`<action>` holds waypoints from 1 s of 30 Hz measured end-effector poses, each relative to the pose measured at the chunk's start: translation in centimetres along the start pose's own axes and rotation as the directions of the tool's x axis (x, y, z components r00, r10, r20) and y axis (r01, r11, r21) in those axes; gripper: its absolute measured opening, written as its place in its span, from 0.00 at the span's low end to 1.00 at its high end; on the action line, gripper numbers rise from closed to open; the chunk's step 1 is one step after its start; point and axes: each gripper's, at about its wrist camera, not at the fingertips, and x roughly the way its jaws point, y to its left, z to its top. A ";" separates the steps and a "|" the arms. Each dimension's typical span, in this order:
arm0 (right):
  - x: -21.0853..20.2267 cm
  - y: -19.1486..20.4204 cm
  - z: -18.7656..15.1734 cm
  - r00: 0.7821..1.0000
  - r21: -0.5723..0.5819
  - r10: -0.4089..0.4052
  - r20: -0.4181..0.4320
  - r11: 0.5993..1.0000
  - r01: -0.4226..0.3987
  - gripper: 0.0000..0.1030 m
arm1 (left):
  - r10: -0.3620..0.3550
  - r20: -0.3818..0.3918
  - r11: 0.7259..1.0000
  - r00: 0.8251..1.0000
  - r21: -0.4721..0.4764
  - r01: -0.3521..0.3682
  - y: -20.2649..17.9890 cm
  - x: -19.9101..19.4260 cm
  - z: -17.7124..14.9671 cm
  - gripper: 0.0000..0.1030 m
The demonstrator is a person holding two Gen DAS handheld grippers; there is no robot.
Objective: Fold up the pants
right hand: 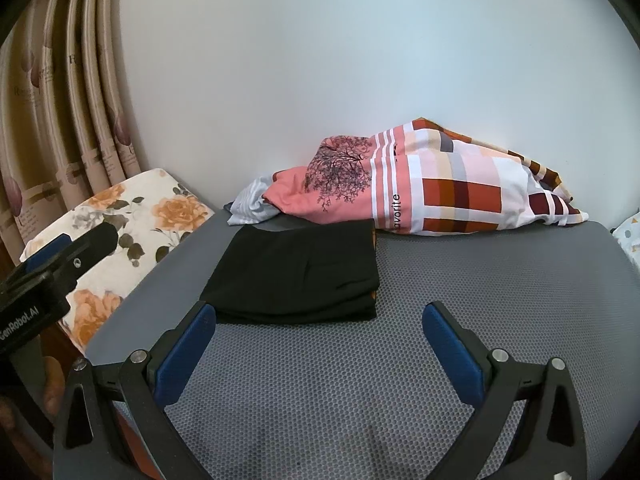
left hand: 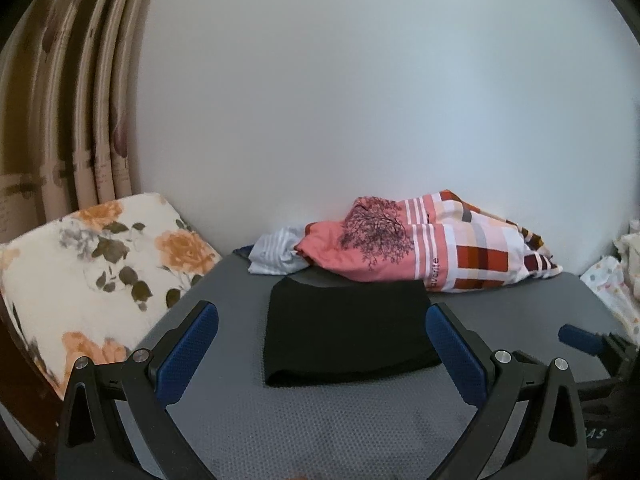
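Note:
The black pants [left hand: 346, 330] lie folded into a flat rectangle on the grey mat [left hand: 320, 428]. In the left wrist view my left gripper [left hand: 322, 320] is open and empty, its blue pads on either side of the near part of the pants, above them. In the right wrist view the pants [right hand: 296, 276] lie ahead to the left. My right gripper [right hand: 320, 322] is open and empty over bare mat [right hand: 480, 280], right of the pants. The right gripper's tip shows at the right edge of the left wrist view [left hand: 580, 338]; the left gripper shows at the left of the right wrist view [right hand: 68, 258].
A pink and checked pillow [left hand: 432, 252] lies against the white wall behind the pants, with a pale striped cloth [left hand: 276, 254] beside it. A floral cushion [left hand: 100, 276] stands left of the mat. Curtains [left hand: 80, 120] hang at far left. Patterned fabric [left hand: 616, 284] lies at right.

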 end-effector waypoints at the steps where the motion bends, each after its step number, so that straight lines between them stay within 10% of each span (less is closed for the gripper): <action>1: 0.0 0.0 0.0 1.000 0.000 0.001 0.001 1.000 -0.001 1.00 | 0.002 0.000 1.000 1.000 0.011 -0.002 -0.2 0.0 0.0 1.00; 24: 0.3 -0.6 -0.7 1.000 0.005 -0.002 -0.024 1.000 0.002 1.00 | -0.038 -0.133 0.998 0.990 -0.057 0.030 -0.1 2.0 -1.7 1.00; 30: 1.0 -0.5 -1.3 0.999 0.005 0.003 -0.045 1.000 -0.003 1.00 | 0.043 -0.136 0.998 0.990 -0.033 -0.048 -0.4 2.5 -2.6 1.00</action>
